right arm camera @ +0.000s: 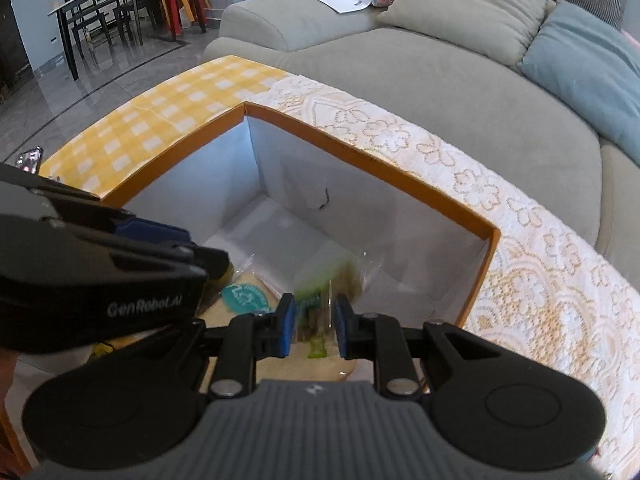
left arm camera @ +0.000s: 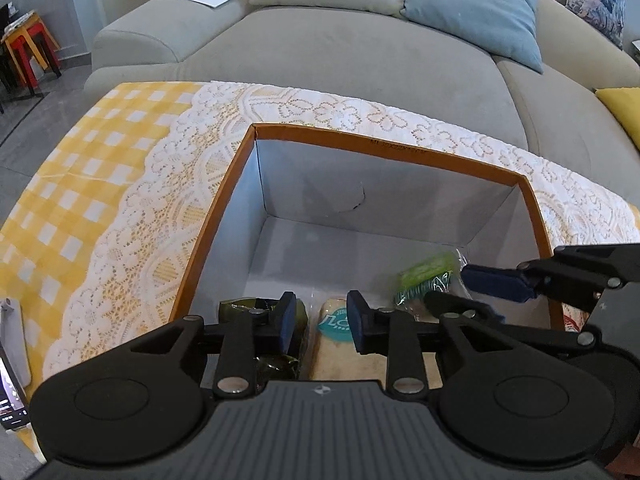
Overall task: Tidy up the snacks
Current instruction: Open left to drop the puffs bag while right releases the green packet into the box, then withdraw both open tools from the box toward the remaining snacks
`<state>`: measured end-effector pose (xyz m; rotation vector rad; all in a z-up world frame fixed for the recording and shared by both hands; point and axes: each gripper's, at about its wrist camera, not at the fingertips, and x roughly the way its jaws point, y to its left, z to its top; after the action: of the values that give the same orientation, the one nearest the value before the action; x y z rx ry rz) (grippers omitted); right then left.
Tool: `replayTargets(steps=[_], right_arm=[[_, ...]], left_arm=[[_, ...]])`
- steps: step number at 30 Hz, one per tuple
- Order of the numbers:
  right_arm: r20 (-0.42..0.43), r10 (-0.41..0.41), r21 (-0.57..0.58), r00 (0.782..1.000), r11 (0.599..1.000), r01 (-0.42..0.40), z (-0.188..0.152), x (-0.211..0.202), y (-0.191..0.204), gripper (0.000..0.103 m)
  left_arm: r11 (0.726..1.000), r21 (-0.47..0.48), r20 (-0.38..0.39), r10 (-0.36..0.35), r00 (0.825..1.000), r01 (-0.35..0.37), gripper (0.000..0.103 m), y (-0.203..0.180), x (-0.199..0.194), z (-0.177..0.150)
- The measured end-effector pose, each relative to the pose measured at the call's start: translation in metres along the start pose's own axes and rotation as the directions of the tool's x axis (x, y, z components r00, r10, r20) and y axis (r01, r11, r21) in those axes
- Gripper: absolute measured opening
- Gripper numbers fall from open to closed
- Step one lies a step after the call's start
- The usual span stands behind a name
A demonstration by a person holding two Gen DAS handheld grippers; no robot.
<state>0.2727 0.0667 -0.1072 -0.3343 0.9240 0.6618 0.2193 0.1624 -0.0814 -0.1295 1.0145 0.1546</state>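
Note:
An orange-rimmed box with a white inside stands on a lace-covered table. On its floor lie a beige snack pack with a teal label and a dark green packet. My left gripper hangs open just above these two, with nothing between its fingers. My right gripper is inside the box at its right. A blurred green-and-clear snack packet hangs between its pads, which stand a little apart from it.
A yellow checked cloth under a white lace cover tops the table. A grey sofa with cushions runs behind it. A dining table and stools stand far left. A phone-like device lies at the table's left edge.

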Motion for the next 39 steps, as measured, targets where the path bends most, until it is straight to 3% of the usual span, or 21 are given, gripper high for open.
replayTargets(steps=[9,19,24,27,28,30,33,39], right_arm=[[0.044,-0.091,-0.015,0.995,0.996,0.092,-0.003,-0.024,-0.004,0.025],[0.149,-0.141,0.097,0.979,0.987,0.128,-0.033,-0.080,-0.017,0.025],[0.235,-0.147,0.167,0.961,0.980,0.109,-0.063,-0.116,-0.025,0.041],[0.282,-0.181,0.196,0.942,0.972,0.128,-0.083,-0.140,-0.029,0.044],[0.292,-0.199,0.205,0.935,0.968,0.142,-0.090,-0.147,-0.031,0.047],[0.313,-0.238,0.228,0.920,0.959,0.171,-0.104,-0.162,-0.034,0.047],[0.327,-0.264,0.263,0.907,0.948,0.181,-0.127,-0.180,-0.040,0.047],[0.332,-0.312,0.344,0.890,0.919,0.194,-0.175,-0.205,-0.058,0.047]], left_arm=[[0.999,0.025,0.071,0.046,0.996,-0.048,0.035,-0.006,-0.011,-0.005],[0.999,-0.006,0.178,0.040,0.983,-0.040,0.035,-0.013,-0.035,-0.016],[0.999,0.023,0.220,0.026,0.975,-0.032,0.035,-0.030,-0.057,-0.030],[0.999,0.025,0.258,0.028,0.966,-0.035,0.035,-0.044,-0.077,-0.038],[0.999,0.029,0.273,0.019,0.962,-0.028,0.038,-0.049,-0.085,-0.041],[0.999,0.033,0.307,0.003,0.952,-0.014,0.055,-0.059,-0.099,-0.047],[0.997,0.071,0.359,-0.012,0.933,-0.014,0.058,-0.077,-0.118,-0.056],[0.984,0.179,0.364,-0.055,0.930,-0.012,0.060,-0.114,-0.134,-0.071]])
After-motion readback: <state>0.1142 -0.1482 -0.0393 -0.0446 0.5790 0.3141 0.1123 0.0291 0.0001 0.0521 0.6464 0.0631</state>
